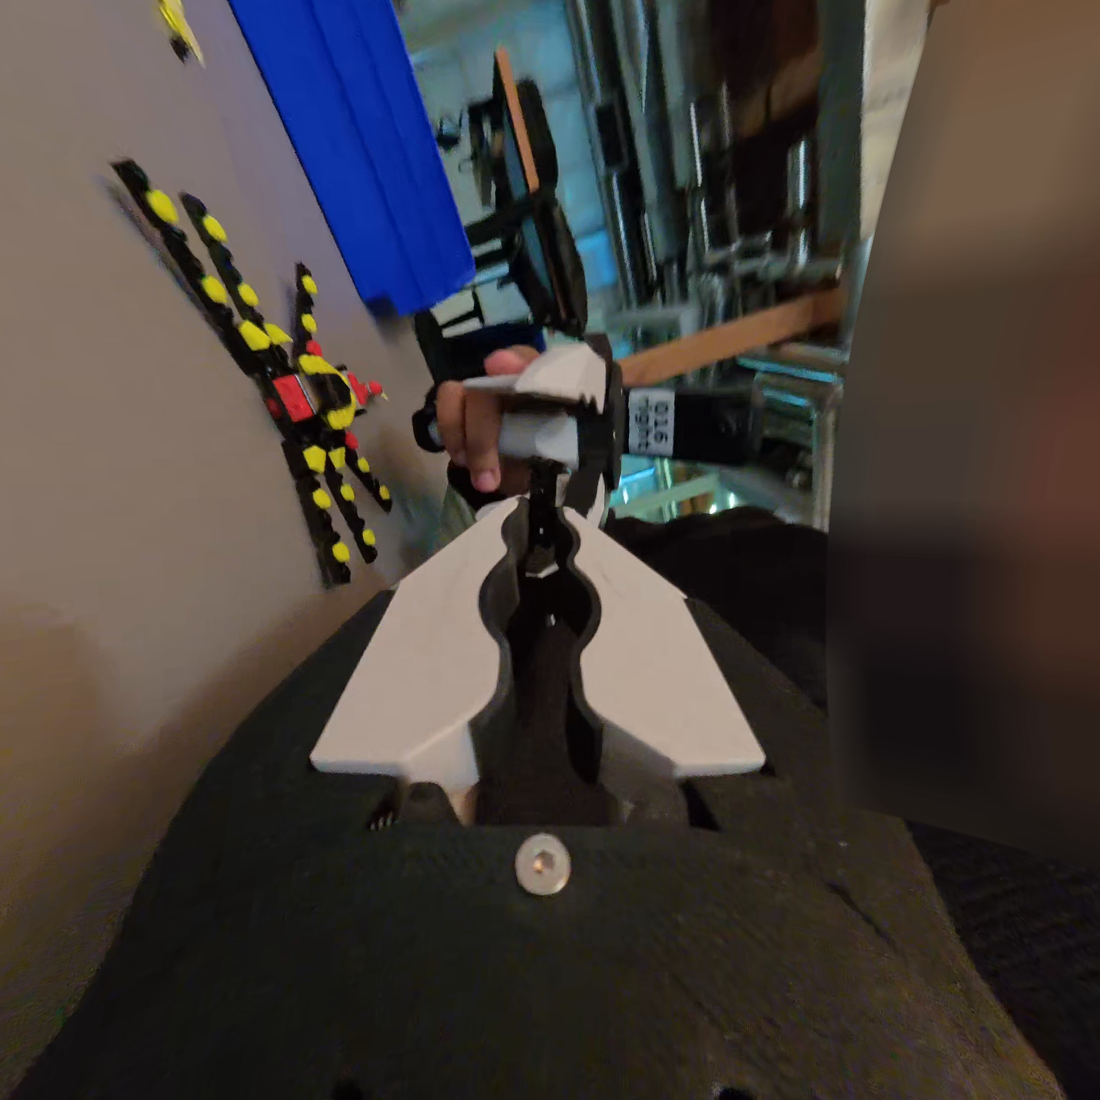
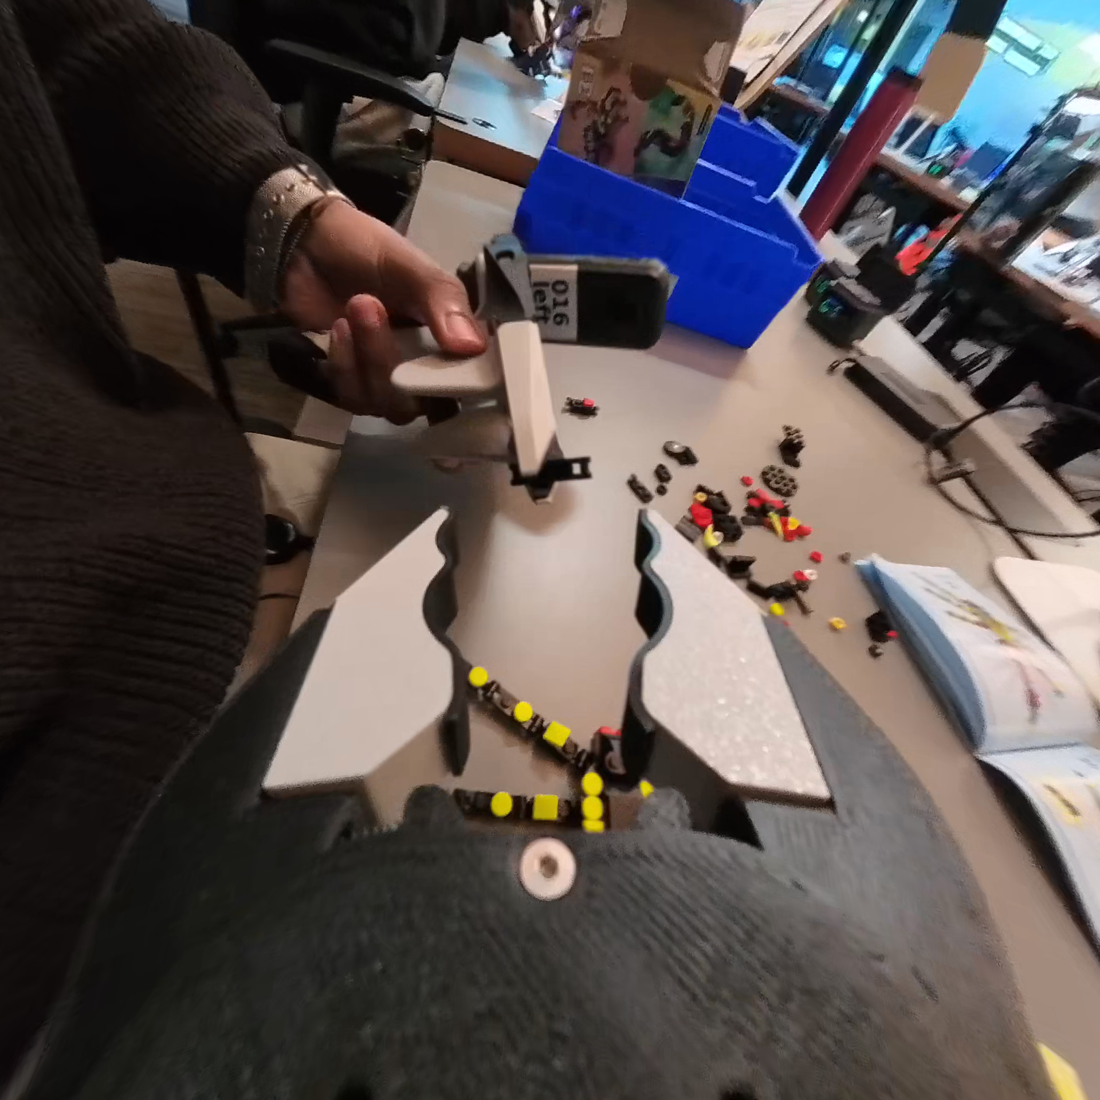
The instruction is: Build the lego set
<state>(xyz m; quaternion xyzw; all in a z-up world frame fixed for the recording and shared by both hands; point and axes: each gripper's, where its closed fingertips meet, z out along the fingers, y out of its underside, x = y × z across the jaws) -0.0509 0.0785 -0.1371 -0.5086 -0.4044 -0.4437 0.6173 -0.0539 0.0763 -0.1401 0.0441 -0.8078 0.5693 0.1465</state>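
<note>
Right wrist view: right gripper (image 2: 544, 524) spread wide above the spider model (image 2: 538, 729); left gripper (image 2: 538, 476) pinching a small black piece (image 2: 553, 470); loose bricks (image 2: 750, 530) far right.

bare table (image 2: 553, 571) between the parted right gripper (image 2: 544, 524) fingers, loose bricks (image 2: 750, 524) crowding two o'clock, blue bin (image 2: 666, 238) blocking twelve, booklet (image 2: 976, 649) at three

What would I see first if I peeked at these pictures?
Probably the black and yellow lego spider with a red middle, lying on the grey table left of the left gripper. Next, that gripper pinches a small black lego piece in its jaws, up above the table. Behind it sits a bright blue bin, and loose lego bits are scattered to the right.
</note>
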